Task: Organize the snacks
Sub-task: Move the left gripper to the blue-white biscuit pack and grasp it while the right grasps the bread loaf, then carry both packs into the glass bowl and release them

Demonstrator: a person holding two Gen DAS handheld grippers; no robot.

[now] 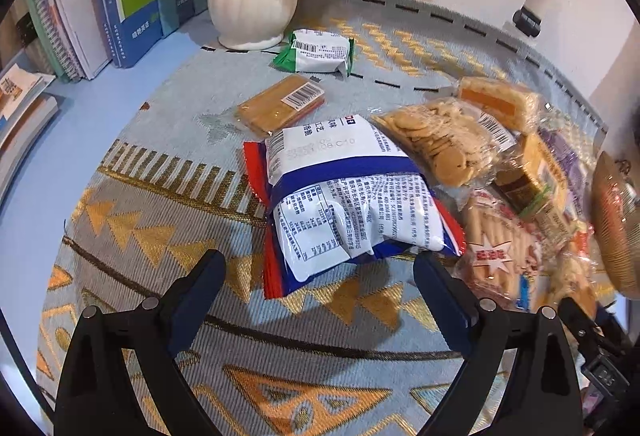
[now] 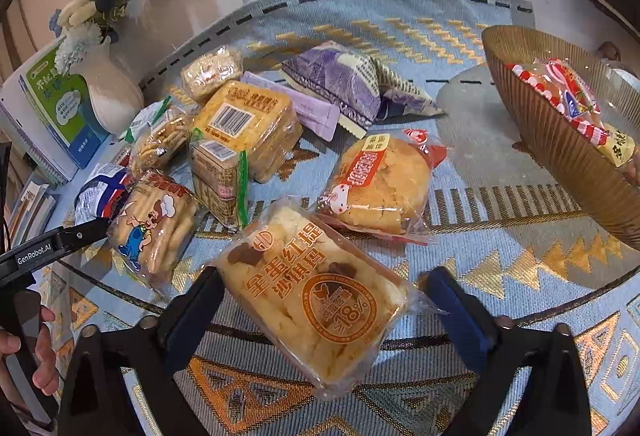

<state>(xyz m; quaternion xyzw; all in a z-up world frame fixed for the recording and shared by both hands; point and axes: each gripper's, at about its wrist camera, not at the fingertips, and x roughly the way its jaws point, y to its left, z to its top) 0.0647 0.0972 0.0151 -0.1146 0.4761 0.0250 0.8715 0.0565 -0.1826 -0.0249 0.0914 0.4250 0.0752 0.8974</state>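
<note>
left wrist view: left claw (image 1: 320, 268) released before blue-white bag (image 1: 344, 196); right claw (image 2: 324, 290) released around sachima pack (image 2: 316, 296).

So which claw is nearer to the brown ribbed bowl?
Right. The right claw is open around a sachima pack, with the brown ribbed bowl just to its right. The left claw sits at the blue-and-white bag, across the snack pile.

The left gripper (image 1: 318, 268) is wide open just under the blue and white snack bag (image 1: 344, 196), with round cookies (image 1: 444, 140) at two o'clock.
</note>
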